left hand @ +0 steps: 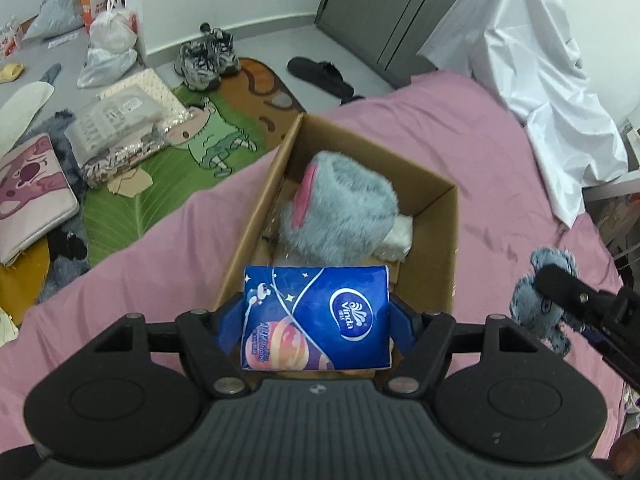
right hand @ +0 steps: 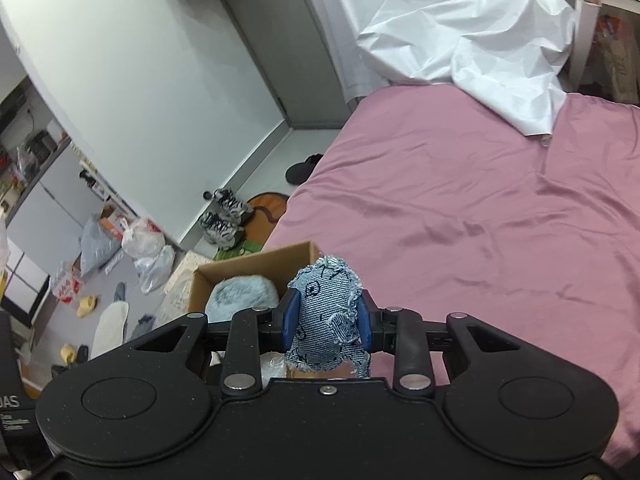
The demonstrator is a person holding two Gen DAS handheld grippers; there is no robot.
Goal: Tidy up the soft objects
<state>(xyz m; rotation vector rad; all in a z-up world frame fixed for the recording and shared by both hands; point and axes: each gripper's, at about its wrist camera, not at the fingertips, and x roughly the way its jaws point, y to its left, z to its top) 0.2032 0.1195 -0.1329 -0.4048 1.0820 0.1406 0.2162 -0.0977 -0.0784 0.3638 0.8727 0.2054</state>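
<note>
My left gripper (left hand: 316, 316) is shut on a blue Vinda tissue pack (left hand: 320, 316) and holds it over the near end of an open cardboard box (left hand: 256, 216) on the pink bed. A grey furry plush (left hand: 340, 216) lies in the box, with a white packet (left hand: 400, 234) beside it. My right gripper (right hand: 328, 318) is shut on a blue denim soft toy (right hand: 326, 312) and holds it just right of the box (right hand: 256, 260). That toy and gripper also show in the left wrist view (left hand: 536, 300). The plush shows in the right wrist view (right hand: 242, 296).
The pink bed sheet (right hand: 480, 220) spreads to the right, with a white plastic cover (right hand: 460, 28) at its far end. The floor left of the bed holds sneakers (left hand: 206, 58), a black slipper (left hand: 320, 74), bags (left hand: 108, 48), a cushion (left hand: 28, 196) and a green mat (left hand: 168, 184).
</note>
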